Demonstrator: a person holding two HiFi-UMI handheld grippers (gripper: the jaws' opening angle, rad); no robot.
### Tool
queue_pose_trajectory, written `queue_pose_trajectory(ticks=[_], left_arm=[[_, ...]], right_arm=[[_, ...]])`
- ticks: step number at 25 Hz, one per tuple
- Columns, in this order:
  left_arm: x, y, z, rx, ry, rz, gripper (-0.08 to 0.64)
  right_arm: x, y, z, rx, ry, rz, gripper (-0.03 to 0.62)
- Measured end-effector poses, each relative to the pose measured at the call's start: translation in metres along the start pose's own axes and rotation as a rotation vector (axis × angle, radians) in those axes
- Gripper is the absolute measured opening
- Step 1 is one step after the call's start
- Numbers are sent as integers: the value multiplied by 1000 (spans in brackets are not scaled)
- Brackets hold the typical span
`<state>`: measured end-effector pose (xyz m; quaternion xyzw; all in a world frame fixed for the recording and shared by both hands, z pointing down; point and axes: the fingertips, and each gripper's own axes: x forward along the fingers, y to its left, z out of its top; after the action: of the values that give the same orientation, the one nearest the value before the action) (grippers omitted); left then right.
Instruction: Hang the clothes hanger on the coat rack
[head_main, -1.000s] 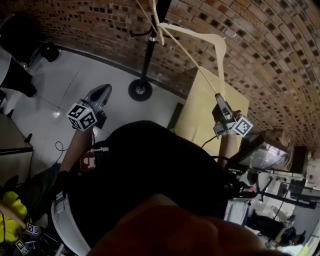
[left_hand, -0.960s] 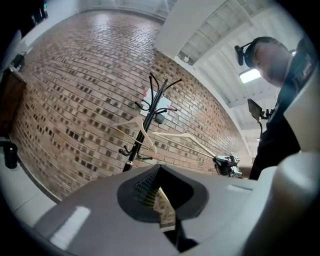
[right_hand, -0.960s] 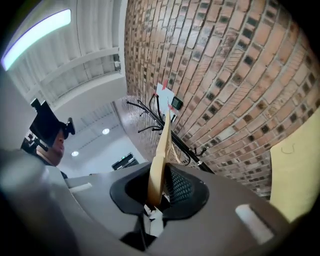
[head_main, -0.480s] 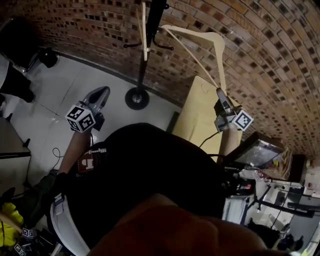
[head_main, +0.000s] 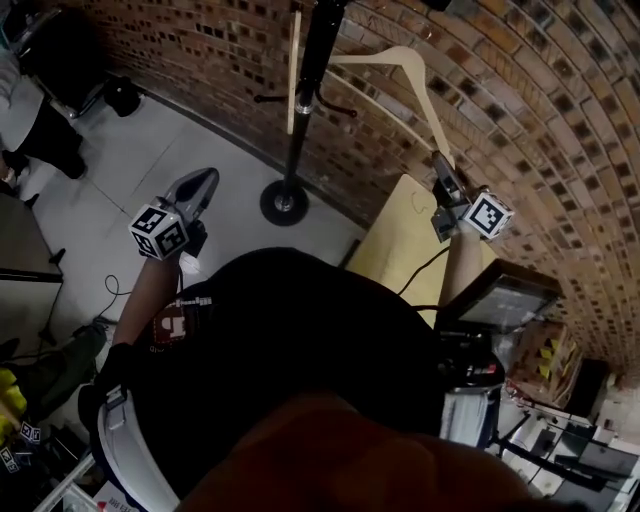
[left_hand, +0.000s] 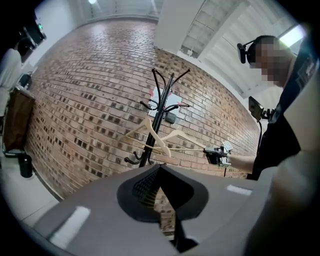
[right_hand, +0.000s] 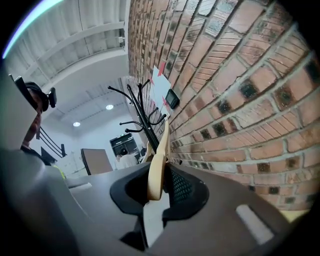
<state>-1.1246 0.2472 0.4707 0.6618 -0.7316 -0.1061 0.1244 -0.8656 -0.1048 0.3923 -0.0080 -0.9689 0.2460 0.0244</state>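
Note:
The black coat rack (head_main: 307, 110) stands by the brick wall, its foot on the floor. One pale wooden hanger (head_main: 293, 70) hangs on it. My right gripper (head_main: 439, 162) is shut on one end of a second wooden hanger (head_main: 420, 76), held level with its far end close to the rack's pole. In the right gripper view that hanger (right_hand: 160, 150) runs from my jaws (right_hand: 158, 174) toward the rack (right_hand: 142, 112). My left gripper (head_main: 203, 182) hangs to the left of the rack, shut and holding nothing. The left gripper view shows the rack (left_hand: 160, 115), both hangers (left_hand: 165, 142) and the right gripper (left_hand: 218, 155).
A brick wall (head_main: 520, 90) runs behind the rack. A yellow wooden tabletop (head_main: 400, 250) lies below my right arm. A monitor and clutter (head_main: 500, 305) sit at the right. A seated person (head_main: 30, 120) is at the far left.
My right gripper has carried the hanger up the picture along the wall, nearer the rack's pole. The left gripper has shifted a little. Both grips are unchanged.

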Motion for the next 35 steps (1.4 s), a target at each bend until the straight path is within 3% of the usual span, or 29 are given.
queue_pose_trajectory(ticks=[3, 8, 18, 24, 29, 35], left_arm=[[0, 1, 0, 3, 20, 7, -8], [-8, 12, 5, 12, 25, 2, -8], [-59, 68, 25, 33, 38, -44, -8], [-56, 85, 35, 31, 30, -55, -8], [-15, 85, 38, 42, 27, -56, -8], [36, 83, 50, 46, 14, -30, -8]], right_arm=[[18, 4, 13, -53, 9, 3, 60], [28, 3, 20, -44, -21, -29, 60], [37, 35, 30, -63, -153, -142, 58], [38, 39, 38, -59, -249, -167, 57], [37, 22, 60, -99, -315, -143, 55], [35, 17, 95, -149, -380, -28, 54]])
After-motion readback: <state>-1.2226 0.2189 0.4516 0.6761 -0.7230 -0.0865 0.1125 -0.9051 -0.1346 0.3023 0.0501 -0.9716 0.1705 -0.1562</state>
